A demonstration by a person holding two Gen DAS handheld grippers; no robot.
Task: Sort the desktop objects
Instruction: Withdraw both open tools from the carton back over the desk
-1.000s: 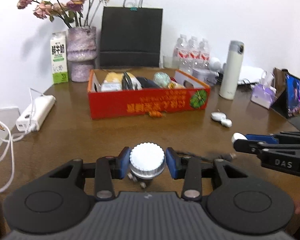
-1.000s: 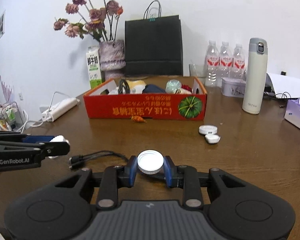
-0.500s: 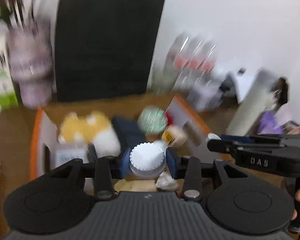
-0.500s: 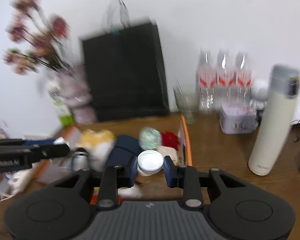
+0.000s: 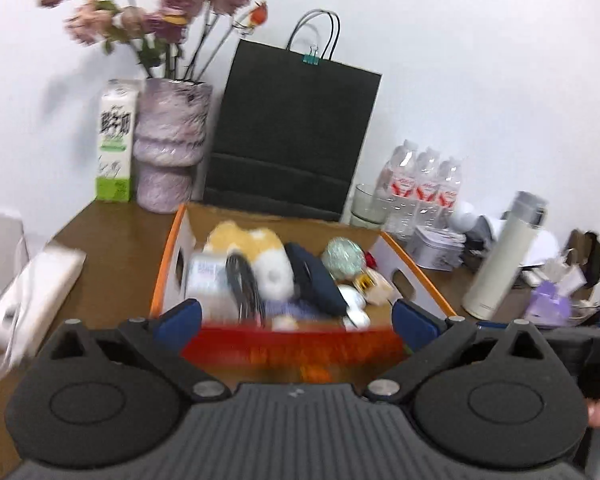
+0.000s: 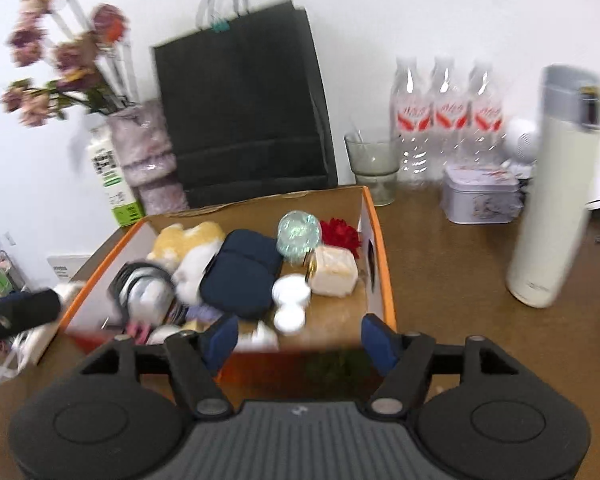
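The red-and-orange cardboard box (image 5: 168, 264) (image 6: 382, 264) sits on the brown table and holds a plush toy, a navy pouch (image 6: 240, 276), a glittery ball (image 6: 298, 232) and two white lids (image 6: 290, 300). My left gripper (image 5: 296, 320) is open and empty just before the box's near wall. My right gripper (image 6: 300, 338) is open and empty above the box's near right corner. The left gripper's tip shows at the left edge of the right wrist view (image 6: 16, 314).
A black paper bag (image 5: 292, 136), a vase of dried flowers (image 5: 168, 144) and a milk carton (image 5: 116, 140) stand behind the box. Water bottles (image 6: 448, 120), a glass (image 6: 374, 164), a tin (image 6: 482, 196) and a white flask (image 6: 556, 184) stand to the right. A white power strip (image 5: 32, 292) lies at left.
Both grippers carried their white lids from the table up to the box and have opened. The lids now lie inside the box.
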